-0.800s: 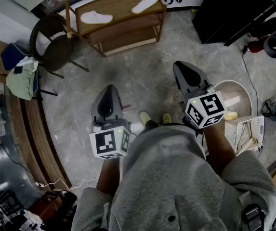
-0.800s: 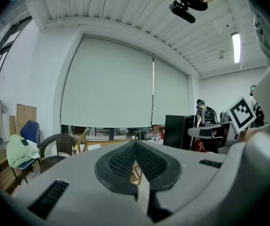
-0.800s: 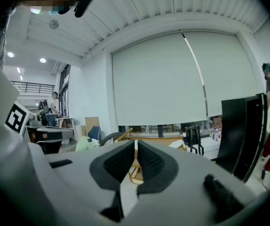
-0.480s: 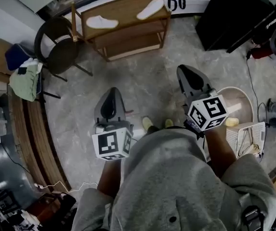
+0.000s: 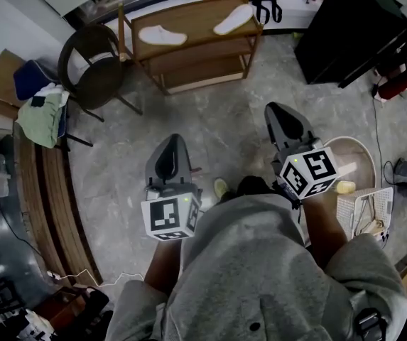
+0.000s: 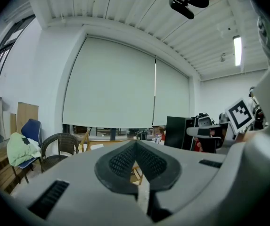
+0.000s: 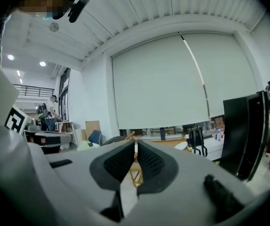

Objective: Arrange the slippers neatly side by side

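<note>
- Two flat white slippers lie on the top board of a light wooden three-tier shelf rack (image 5: 197,31) at the far side of the room. The left white slipper (image 5: 162,35) lies near the rack's left end.
- The right white slipper (image 5: 234,19) lies near the rack's right end. The pair are well apart and angled differently, neither touching the other.
- The left gripper (image 6: 135,144) has its dark ribbed pads pressed together with nothing between them. It hovers over the floor, well short of the rack.
- The right gripper (image 7: 135,147) is likewise closed to a thin slit and empty, held beside the person's grey top (image 5: 260,275).
- The grey mottled stone floor (image 5: 210,119) stretches between the person and the rack.
- A dark round wicker chair (image 5: 93,73) stands just left of the rack. Further left is a blue chair draped with pale green cloth (image 5: 40,112).
- A tall black cabinet (image 5: 349,30) stands right of the rack.
- A round white tub (image 5: 356,155) and a white slatted basket (image 5: 365,208) sit near the right gripper.
- Wide white roller blinds (image 6: 120,84) cover the far wall under a ribbed white ceiling (image 6: 125,8).
</note>
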`<action>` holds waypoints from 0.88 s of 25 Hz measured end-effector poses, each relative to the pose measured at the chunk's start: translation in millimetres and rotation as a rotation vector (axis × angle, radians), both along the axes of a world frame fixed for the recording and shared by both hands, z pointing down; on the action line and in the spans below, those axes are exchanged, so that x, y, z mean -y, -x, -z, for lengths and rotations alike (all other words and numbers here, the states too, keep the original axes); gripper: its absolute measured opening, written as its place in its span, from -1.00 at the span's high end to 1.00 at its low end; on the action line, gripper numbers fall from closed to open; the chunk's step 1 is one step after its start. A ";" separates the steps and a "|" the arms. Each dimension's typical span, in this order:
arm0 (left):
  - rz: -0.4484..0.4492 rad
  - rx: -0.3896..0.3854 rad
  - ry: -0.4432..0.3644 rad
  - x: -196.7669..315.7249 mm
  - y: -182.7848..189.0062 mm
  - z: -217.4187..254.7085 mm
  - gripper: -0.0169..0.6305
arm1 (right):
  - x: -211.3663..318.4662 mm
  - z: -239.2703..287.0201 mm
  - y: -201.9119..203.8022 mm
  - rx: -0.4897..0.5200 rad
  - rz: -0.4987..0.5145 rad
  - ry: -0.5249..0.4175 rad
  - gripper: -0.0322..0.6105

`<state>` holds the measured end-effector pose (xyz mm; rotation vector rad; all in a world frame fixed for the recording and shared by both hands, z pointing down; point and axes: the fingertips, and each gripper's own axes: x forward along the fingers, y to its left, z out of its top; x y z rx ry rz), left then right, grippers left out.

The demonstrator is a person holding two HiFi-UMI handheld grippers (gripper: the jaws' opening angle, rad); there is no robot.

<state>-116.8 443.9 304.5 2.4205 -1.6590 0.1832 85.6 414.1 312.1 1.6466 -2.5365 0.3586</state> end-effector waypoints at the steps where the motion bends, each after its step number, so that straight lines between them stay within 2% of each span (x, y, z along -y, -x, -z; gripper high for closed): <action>1: -0.002 -0.002 -0.001 -1.6 1.8 -0.4 0.90 | -1.0 0.1 2.2 -0.007 -0.005 0.000 0.79; 13: 0.019 -0.005 -0.045 -7.1 23.5 1.9 0.90 | -4.0 9.2 17.1 -0.061 0.017 -0.025 0.79; 22: 0.064 -0.018 -0.043 8.8 39.3 7.7 0.90 | 21.6 15.7 36.2 -0.074 0.062 -0.050 0.79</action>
